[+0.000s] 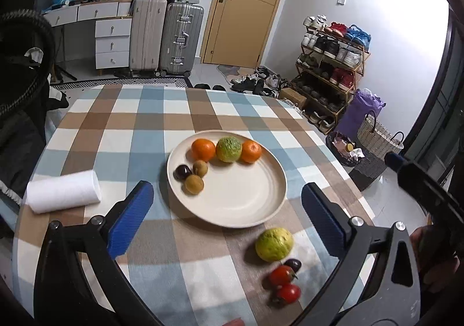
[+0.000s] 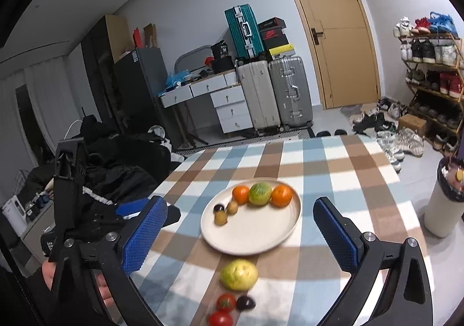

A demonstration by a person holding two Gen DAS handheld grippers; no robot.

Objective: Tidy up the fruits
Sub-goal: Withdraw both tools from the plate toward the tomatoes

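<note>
Checked cloth in blue, brown and white covers the table (image 1: 121,134). On it sits a cream plate (image 1: 240,201). At the back of the plate there are two oranges (image 1: 203,149) with a green fruit (image 1: 228,149) between them, all in a row and touching. Near the left edge of the plate lie two small brown fruits (image 1: 194,184) and one small dark fruit (image 1: 182,172), close together. More fruit is on the cloth, just off the near edge of the plate. A yellow-green fruit (image 1: 274,244) is there, and nearer still are two red tomatoes (image 1: 281,275) and another small dark fruit (image 1: 293,264). A white roll (image 1: 63,191) lies on its side on the left part of the table, well apart from the plate. The left gripper (image 1: 227,215) hangs over the table with its blue pads wide apart, and nothing is between them. The right gripper (image 2: 240,239) is also above the table, over the near edge of the plate, and its blue pads are wide apart and hold nothing too. A hand (image 2: 52,271) holds the left gripper at the side of the table.
</note>
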